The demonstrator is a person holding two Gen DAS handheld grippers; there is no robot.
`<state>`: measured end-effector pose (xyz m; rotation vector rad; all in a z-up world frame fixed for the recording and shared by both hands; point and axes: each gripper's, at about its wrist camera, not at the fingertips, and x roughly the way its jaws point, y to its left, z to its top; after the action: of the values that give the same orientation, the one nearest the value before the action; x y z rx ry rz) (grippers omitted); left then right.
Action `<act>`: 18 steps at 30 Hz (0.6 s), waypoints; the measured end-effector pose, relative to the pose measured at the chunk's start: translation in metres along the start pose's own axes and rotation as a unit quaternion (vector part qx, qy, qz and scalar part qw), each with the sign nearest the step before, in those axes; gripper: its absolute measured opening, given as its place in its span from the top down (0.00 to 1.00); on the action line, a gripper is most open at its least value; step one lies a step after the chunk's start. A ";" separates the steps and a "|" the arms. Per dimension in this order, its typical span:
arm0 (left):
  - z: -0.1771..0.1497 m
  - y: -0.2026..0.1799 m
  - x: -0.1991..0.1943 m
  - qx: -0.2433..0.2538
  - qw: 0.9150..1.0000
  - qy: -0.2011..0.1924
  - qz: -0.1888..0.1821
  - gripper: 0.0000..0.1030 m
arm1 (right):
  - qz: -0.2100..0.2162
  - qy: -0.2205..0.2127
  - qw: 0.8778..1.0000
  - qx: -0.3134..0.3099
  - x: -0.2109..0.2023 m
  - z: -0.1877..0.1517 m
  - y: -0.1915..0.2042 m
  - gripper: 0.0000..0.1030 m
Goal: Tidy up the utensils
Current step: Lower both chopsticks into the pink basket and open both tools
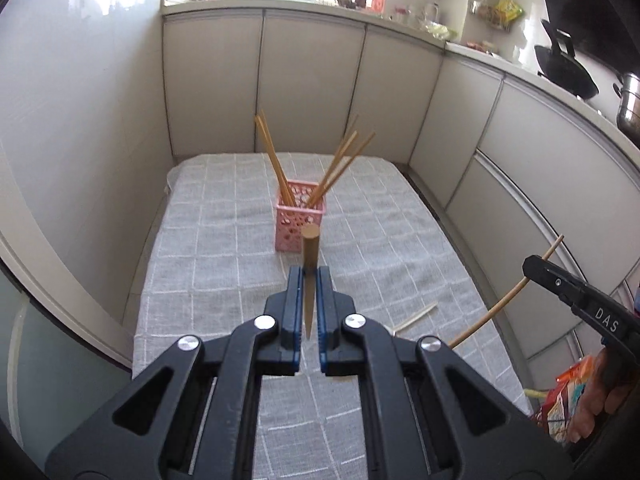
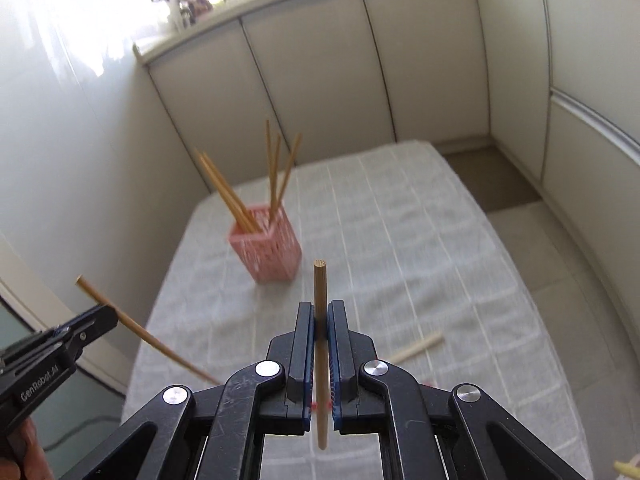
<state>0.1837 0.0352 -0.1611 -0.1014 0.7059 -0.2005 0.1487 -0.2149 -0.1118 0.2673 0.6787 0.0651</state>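
Observation:
A pink perforated holder [image 1: 299, 220] [image 2: 266, 252] stands on the grey checked tablecloth [image 1: 224, 240] with several wooden chopsticks [image 1: 276, 164] leaning out of it. My left gripper [image 1: 309, 270] is shut on one chopstick [image 1: 310, 244], held above the table and pointing toward the holder. My right gripper [image 2: 320, 306] is shut on another chopstick [image 2: 320, 280], also raised over the cloth. Each gripper shows in the other's view: the right one [image 1: 532, 266] at the right edge, the left one [image 2: 108, 312] at the lower left. One loose chopstick [image 1: 416, 316] [image 2: 416, 346] lies on the cloth.
Pale cabinet fronts [image 1: 312, 80] wrap around the far and right sides of the table. A black wok [image 1: 564, 68] and a steel pot [image 1: 630, 104] sit on the counter at the right. A colourful packet [image 1: 568, 400] lies near the right hand. Tiled floor [image 2: 560, 280] runs beside the table.

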 end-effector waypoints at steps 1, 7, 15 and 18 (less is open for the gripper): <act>0.008 0.003 0.000 -0.004 1.000 -0.008 0.006 0.94 | 0.003 -0.006 1.000 0.003 0.002 0.008 0.002 0.96; 0.054 0.009 0.005 -0.008 0.999 -0.044 0.016 0.99 | 0.011 -0.024 1.000 -0.001 0.026 0.047 0.014 0.96; 0.073 0.013 0.029 -0.003 1.000 -0.016 -0.020 0.99 | 0.025 -0.038 0.999 0.003 0.060 0.079 0.019 0.96; 0.053 0.020 0.049 0.021 0.999 0.033 0.007 0.80 | 0.020 -0.004 1.000 -0.010 0.081 0.069 0.018 0.96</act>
<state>0.2577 0.0459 -0.1550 -0.0494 0.7680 -0.2052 0.2555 -0.2012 -0.1056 0.2613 0.6652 0.1082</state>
